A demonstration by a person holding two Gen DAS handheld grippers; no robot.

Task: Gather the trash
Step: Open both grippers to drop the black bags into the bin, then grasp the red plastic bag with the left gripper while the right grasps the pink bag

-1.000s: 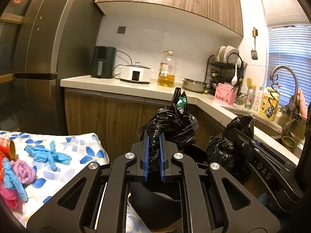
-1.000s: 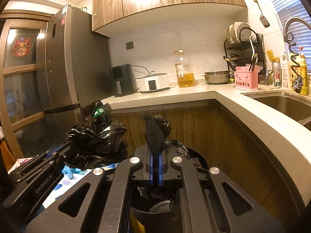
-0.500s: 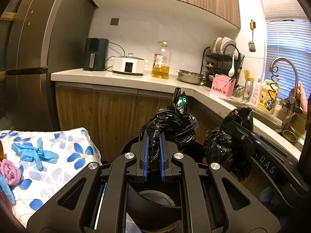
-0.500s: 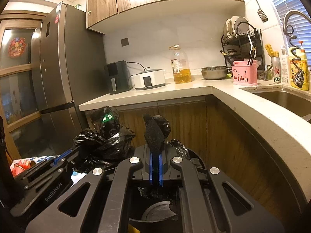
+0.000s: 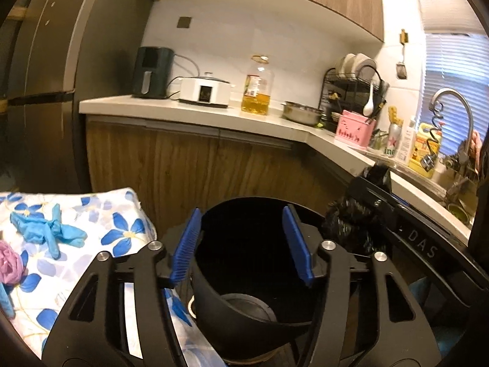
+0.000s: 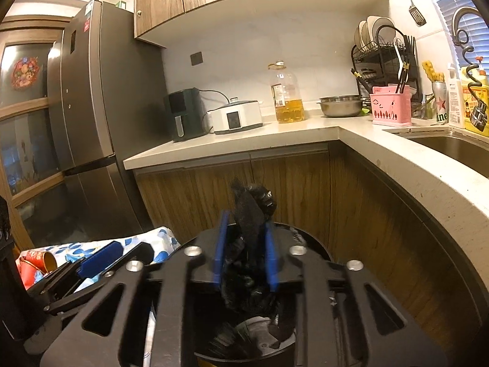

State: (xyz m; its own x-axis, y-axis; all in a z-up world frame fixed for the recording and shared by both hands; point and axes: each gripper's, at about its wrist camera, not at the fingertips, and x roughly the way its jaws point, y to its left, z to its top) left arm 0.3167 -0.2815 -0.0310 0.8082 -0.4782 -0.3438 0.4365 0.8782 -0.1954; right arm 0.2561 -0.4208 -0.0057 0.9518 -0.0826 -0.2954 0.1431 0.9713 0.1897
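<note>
Trash bag (image 6: pixel 249 214), soft, crinkly and light, sits loose between the right claw (image 6: pixel 243 257) pads, just opening, over the black bin (image 5: pixel 244 275) at 6 o'clock; regrab its twisted neck. Left claw (image 5: pixel 241 244) just opened, released.

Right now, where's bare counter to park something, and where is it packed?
Free: the counter front strip ahead of the air fryer and cooker, and the corner between oil bottle and steel bowl. Packed: from the pink caddy and dish rack to the sink bottles.
</note>
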